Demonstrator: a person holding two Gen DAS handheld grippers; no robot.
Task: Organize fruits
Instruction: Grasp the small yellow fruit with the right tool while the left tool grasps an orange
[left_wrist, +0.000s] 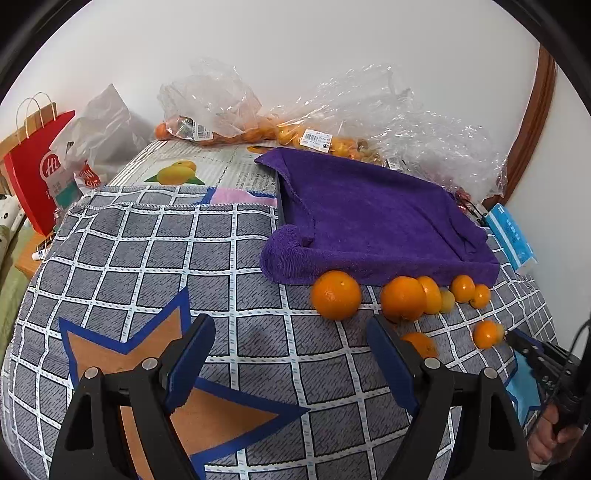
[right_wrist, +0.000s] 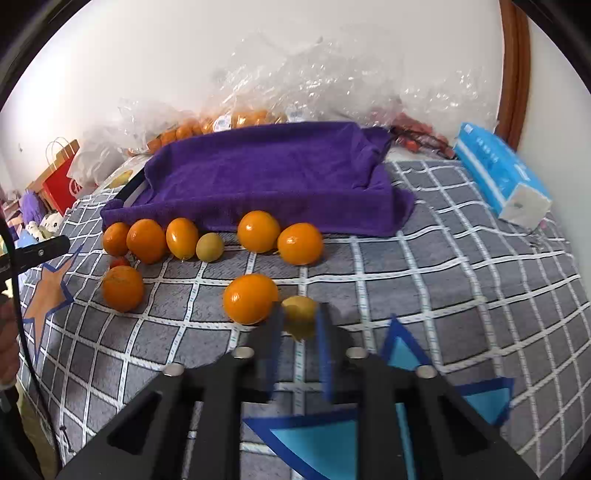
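Note:
Several oranges lie on the checked cloth (left_wrist: 147, 251) along the front of a purple towel (left_wrist: 369, 214) draped over a tray. The big orange (left_wrist: 335, 294) sits ahead and to the right of my left gripper (left_wrist: 290, 325), which stands open over bare cloth. Another orange (left_wrist: 421, 344) is partly hidden behind its right finger. In the right wrist view, my right gripper (right_wrist: 300, 321) is shut on a small yellow fruit (right_wrist: 299, 310) resting on the cloth, and an orange (right_wrist: 250, 298) touches its left side. A row of oranges (right_wrist: 258, 230) lines the towel (right_wrist: 266, 173).
Crumpled clear plastic bags (left_wrist: 221, 107) holding more fruit lie along the back wall. A red paper bag (left_wrist: 33, 170) stands at the far left edge. A blue tissue pack (right_wrist: 498, 177) lies at the right. A wooden frame (left_wrist: 532, 122) curves up on the right.

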